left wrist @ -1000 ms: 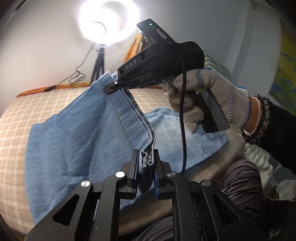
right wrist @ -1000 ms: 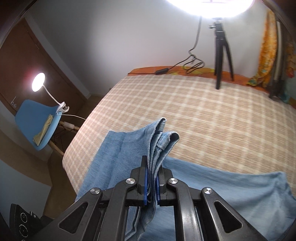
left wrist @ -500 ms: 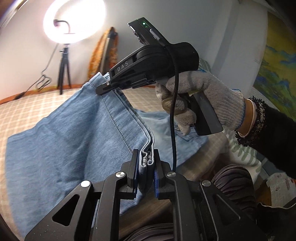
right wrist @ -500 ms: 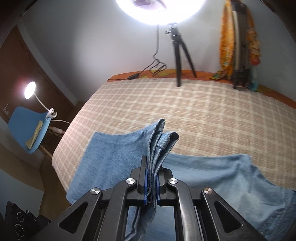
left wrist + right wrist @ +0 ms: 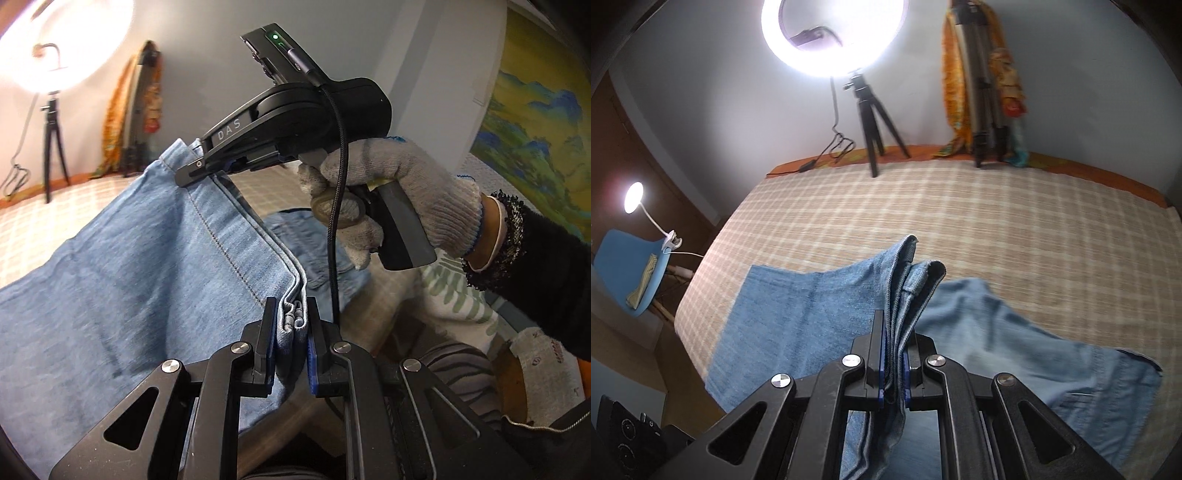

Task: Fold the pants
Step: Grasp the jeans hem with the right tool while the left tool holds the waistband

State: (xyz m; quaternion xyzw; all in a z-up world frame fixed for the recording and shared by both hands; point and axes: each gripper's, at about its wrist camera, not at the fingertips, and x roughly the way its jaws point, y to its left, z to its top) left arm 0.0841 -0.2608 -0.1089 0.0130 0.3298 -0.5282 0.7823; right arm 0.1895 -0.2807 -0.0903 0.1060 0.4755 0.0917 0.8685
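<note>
Light blue denim pants (image 5: 140, 280) hang lifted over a bed with a beige checked cover (image 5: 979, 221). My left gripper (image 5: 291, 321) is shut on a bunched hem of the pants. My right gripper (image 5: 894, 332) is shut on another folded edge of the pants (image 5: 820, 306). In the left wrist view the right gripper (image 5: 192, 173) shows higher up, held by a gloved hand (image 5: 399, 192), and the hem runs taut between the two grippers. The rest of the denim drapes down onto the bed.
A ring light on a small tripod (image 5: 871, 122) and a second tripod with orange cloth (image 5: 986, 99) stand at the bed's far edge. A blue chair (image 5: 631, 266) with a clip lamp is left of the bed. A landscape painting (image 5: 535, 122) hangs on the right wall.
Both grippers have swung to the right while still holding the pants. The ring light has shifted left in both views and more of the draped leg shows on the bed.
</note>
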